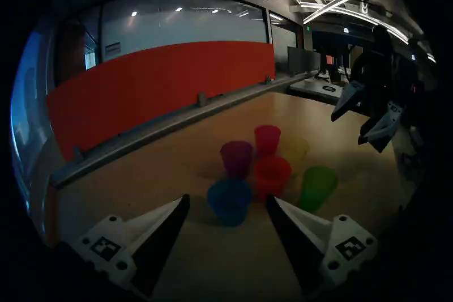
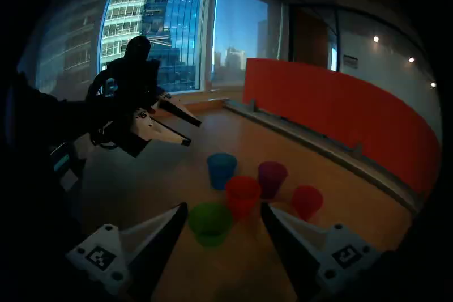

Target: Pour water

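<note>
Your left gripper (image 1: 226, 199): fingers spread wide, nothing clamped; your right gripper (image 2: 223, 207): likewise wide, nothing held.

Six translucent cups stand upright in a tight cluster on the pale wooden table (image 1: 170, 160); whether any holds water, cannot tell.

Left gripper view: blue plastic cup (image 1: 229, 201) nearest, showing in the gap between your fingertips and touching neither; red plastic cup (image 1: 272, 174) just right of it and a little farther; purple plastic cup (image 1: 236, 157) behind the blue plastic cup; pink plastic cup (image 1: 266, 139) farthest; yellow plastic cup (image 1: 294, 152) right of that; green plastic cup (image 1: 317, 186) near right, just past your right fingertip. The right gripper shows at far right, held off the table, well apart from the cluster.

Right gripper view: green plastic cup nearest, in the gap between your fingertips, touching neither; red plastic cup just behind it; the left gripper at far left, off the table, tips turned toward the cups and well apart from them.

Orange partition panel (image 1: 158, 84) runs along the table's far edge.
</note>
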